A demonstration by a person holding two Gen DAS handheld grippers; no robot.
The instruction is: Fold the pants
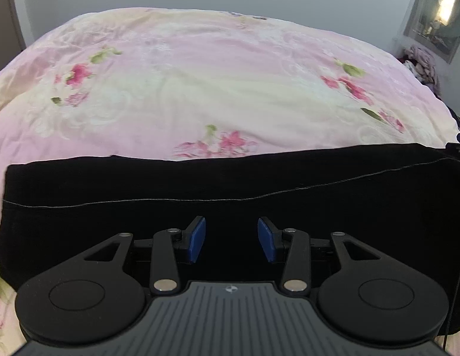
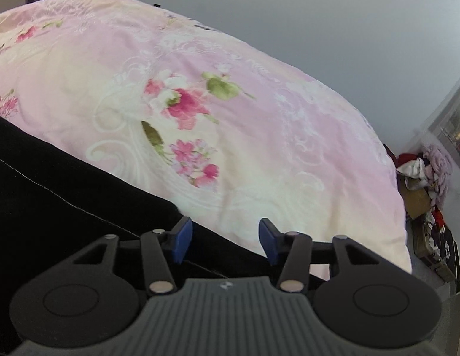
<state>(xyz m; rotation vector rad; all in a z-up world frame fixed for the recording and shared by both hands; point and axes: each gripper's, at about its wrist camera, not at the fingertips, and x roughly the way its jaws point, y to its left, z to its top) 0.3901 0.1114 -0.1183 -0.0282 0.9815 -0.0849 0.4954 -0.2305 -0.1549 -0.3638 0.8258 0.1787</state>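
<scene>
- The pants (image 1: pixel 230 184) lie flat on the bed as a long black band running side to side, with a thin pale seam line along their length. Judging by the even strip and straight far edge, they look already doubled leg on leg, spread out so that the next fold across the length can be made cleanly.
- In the left wrist view the left end of the band is squared off, probably the hems or the waist; which one I cannot tell.
- The left gripper (image 1: pixel 231 241) hangs over the middle of the band, tilted down at it, jaws apart with only dark cloth showing behind the blue pads (image 1: pixel 197 238). Nothing is pinched between them.
- The right gripper (image 2: pixel 224 241) sits over the far edge of the pants (image 2: pixel 66 207), near where the black cloth gives way to the quilt. Its jaws also stand apart, empty, one pad over the cloth and the other over the quilt.
- The pink flowered quilt (image 1: pixel 200 74) under the pants is soft, so the cloth may drag on it.
- A heap of clothes (image 2: pixel 428 166) lies on the floor beyond the bed, well apart.
</scene>
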